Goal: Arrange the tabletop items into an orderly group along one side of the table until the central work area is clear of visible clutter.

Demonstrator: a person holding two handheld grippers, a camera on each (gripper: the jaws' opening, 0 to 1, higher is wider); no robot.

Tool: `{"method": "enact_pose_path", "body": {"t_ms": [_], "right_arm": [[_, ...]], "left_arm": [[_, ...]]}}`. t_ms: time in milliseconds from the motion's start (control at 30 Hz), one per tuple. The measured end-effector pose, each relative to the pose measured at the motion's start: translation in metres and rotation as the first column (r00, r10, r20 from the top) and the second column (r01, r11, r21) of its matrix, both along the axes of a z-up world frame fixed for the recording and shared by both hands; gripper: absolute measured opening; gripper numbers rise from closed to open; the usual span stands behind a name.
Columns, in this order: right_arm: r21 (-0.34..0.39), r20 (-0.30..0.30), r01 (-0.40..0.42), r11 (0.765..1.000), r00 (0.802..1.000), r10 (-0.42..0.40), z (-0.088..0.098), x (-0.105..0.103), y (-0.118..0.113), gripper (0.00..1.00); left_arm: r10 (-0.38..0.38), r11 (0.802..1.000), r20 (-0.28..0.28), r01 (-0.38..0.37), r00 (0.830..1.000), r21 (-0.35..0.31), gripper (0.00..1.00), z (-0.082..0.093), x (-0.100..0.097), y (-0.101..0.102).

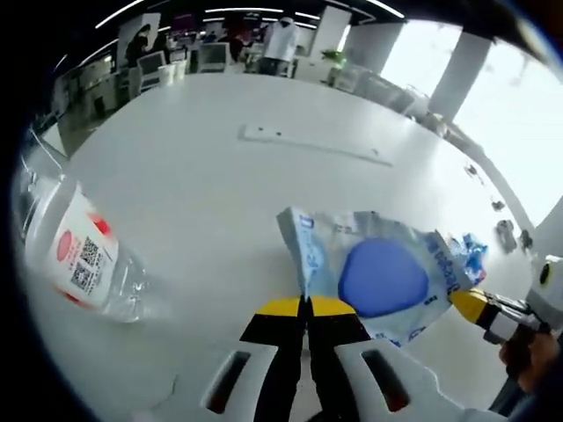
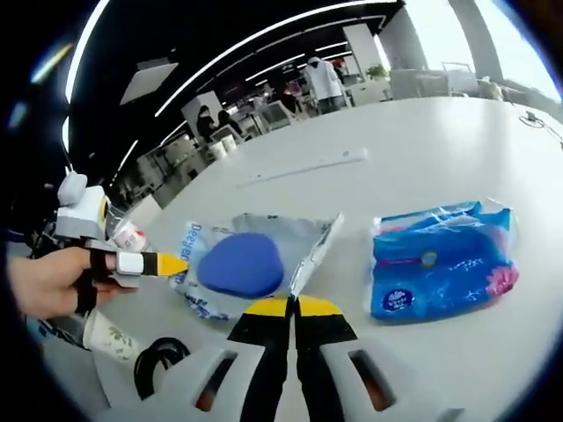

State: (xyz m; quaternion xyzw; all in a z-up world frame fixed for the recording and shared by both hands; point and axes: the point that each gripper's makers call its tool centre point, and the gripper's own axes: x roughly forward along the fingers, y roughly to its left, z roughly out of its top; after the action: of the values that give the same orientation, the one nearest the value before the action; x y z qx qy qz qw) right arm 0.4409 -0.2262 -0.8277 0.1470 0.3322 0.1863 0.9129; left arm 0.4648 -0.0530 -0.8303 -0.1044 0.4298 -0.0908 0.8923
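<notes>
Jaws of the left gripper [image 1: 307, 308] meet tip to tip in the left gripper view, pinched on the near left edge of a crinkled clear sachet [image 1: 374, 272] with a smooth, rounded blue pad inside; its print is too blurred to read. The right gripper [image 1: 479, 305] enters that view from the right, its yellow tip against the sachet's right corner, with part of a hand [image 1: 528, 360] behind it cut off by the rim.

In the right gripper view the same sachet [image 2: 246, 259] lies on the glossy white table [image 2: 422, 149], and the right gripper [image 2: 291, 307] has its yellow-and-black jaws closed together on the sachet's foil-like right edge. The left gripper [image 2: 167, 264] comes in from the left, its tip touching the sachet's left side, held by a hand [image 2: 48, 281].

To the right of the sachet, apart from it, sits a soft blue plastic tissue pack [image 2: 442, 259] with a shiny wrinkled wrapper; the left gripper view catches only a sliver of it [image 1: 466, 251] beyond the sachet.

Far left in the left gripper view, a clear plastic bottle [image 1: 79, 251] lies on its side, white label with red marks and a QR code (its far end is cut off). A paper cup [image 2: 106, 334] and a black ring-shaped object [image 2: 158, 360], both partly hidden, sit near left in the right gripper view.
</notes>
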Motion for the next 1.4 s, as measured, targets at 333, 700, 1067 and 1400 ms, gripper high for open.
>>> {"method": "enact_pose_path", "body": {"t_ms": [333, 700, 1067, 1400], "right_arm": [[0.017, -0.033, 0.033, 0.999, 0.999, -0.033, -0.012, -0.004, -0.003, 0.0], [0.097, -0.08, 0.127, 0.987, 0.99, -0.12, -0.02, -0.006, -0.006, 0.0], [0.138, -0.073, 0.148, 0.979, 0.988, -0.139, -0.019, -0.005, -0.006, 0.0], [0.166, -0.059, 0.139, 0.976, 0.99, -0.131, -0.019, -0.004, -0.008, 0.0]], "left_arm": [[0.012, 1.0, -0.012, -0.012, 1.0, -0.021, 0.0, -0.006, 0.0, 0.0], [0.031, 0.999, -0.01, -0.031, 0.999, -0.039, 0.0, -0.008, 0.001, 0.0], [0.059, 0.997, -0.015, -0.059, 0.998, -0.058, 0.0, -0.009, 0.001, 0.0], [0.059, 0.997, -0.018, -0.059, 0.998, -0.049, 0.0, -0.011, -0.001, -0.002]]}}
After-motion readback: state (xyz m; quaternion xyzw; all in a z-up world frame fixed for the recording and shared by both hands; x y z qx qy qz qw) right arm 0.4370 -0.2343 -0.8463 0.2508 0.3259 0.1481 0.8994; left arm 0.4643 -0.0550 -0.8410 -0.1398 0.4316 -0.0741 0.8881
